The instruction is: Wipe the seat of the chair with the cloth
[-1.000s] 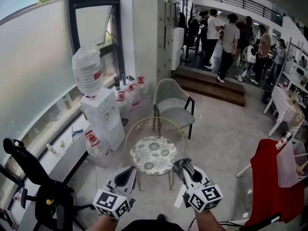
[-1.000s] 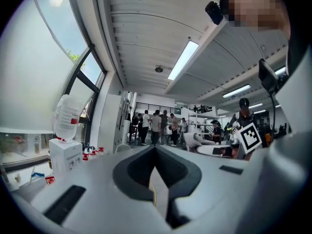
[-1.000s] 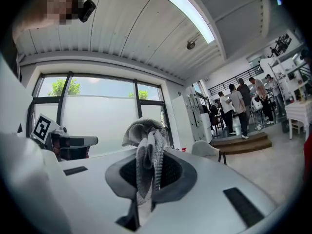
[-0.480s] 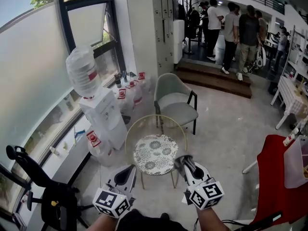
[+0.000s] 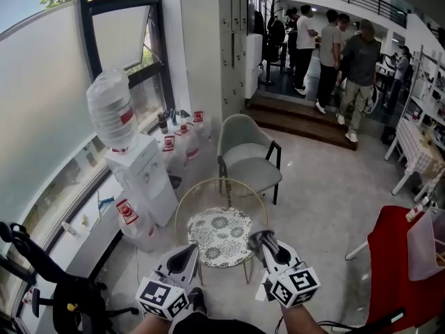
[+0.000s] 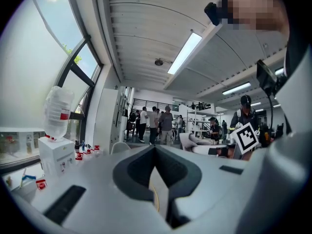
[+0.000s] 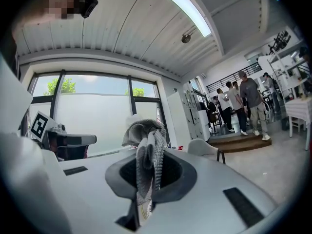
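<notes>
A chair with a gold wire back and a round patterned seat (image 5: 221, 236) stands on the floor just ahead of both grippers in the head view. My right gripper (image 5: 260, 242) is shut on a grey knitted cloth (image 7: 145, 152), which bunches above the jaws and hangs between them; it hovers at the seat's right front edge. My left gripper (image 5: 188, 254) is shut with nothing in it, at the seat's left front edge. Both are held above the seat and do not touch it. In the left gripper view the left gripper (image 6: 155, 152) shows jaws closed to a thin slit.
A grey-green armchair (image 5: 248, 157) stands behind the gold chair. A water dispenser (image 5: 139, 179) with spare bottles lines the window on the left. A red chair (image 5: 393, 270) is at the right, and a black stand (image 5: 66, 298) at the lower left. Several people stand on the far steps (image 5: 306, 117).
The head view has shifted a little, so the gold chair sits slightly lower and nearer. Both grippers keep their pose, cloth still held. People in the background have walked.
</notes>
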A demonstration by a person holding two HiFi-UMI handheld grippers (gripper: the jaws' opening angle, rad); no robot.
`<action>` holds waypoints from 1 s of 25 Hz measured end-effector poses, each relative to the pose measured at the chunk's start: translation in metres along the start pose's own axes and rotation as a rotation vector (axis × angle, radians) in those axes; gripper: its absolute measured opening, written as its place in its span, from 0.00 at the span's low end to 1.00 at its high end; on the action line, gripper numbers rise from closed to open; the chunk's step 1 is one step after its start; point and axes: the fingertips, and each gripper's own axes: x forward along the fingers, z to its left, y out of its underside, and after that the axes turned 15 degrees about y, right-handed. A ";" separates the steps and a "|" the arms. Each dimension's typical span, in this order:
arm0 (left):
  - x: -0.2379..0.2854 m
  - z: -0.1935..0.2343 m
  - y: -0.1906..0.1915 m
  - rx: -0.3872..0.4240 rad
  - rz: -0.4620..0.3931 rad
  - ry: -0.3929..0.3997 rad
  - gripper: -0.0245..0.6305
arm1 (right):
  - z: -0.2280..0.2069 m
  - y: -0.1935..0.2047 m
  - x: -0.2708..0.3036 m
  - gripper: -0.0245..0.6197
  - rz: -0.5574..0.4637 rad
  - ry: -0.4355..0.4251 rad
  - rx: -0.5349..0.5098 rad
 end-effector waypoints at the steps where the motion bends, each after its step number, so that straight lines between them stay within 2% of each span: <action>1: 0.002 0.009 0.001 -0.004 -0.003 0.002 0.05 | 0.003 -0.001 0.007 0.07 -0.001 0.002 -0.005; 13: 0.023 0.119 -0.007 -0.054 -0.027 0.026 0.05 | 0.036 -0.012 0.103 0.07 0.022 0.039 -0.042; 25: 0.038 0.193 -0.006 -0.073 -0.032 0.089 0.05 | 0.062 -0.013 0.171 0.07 0.030 0.081 -0.071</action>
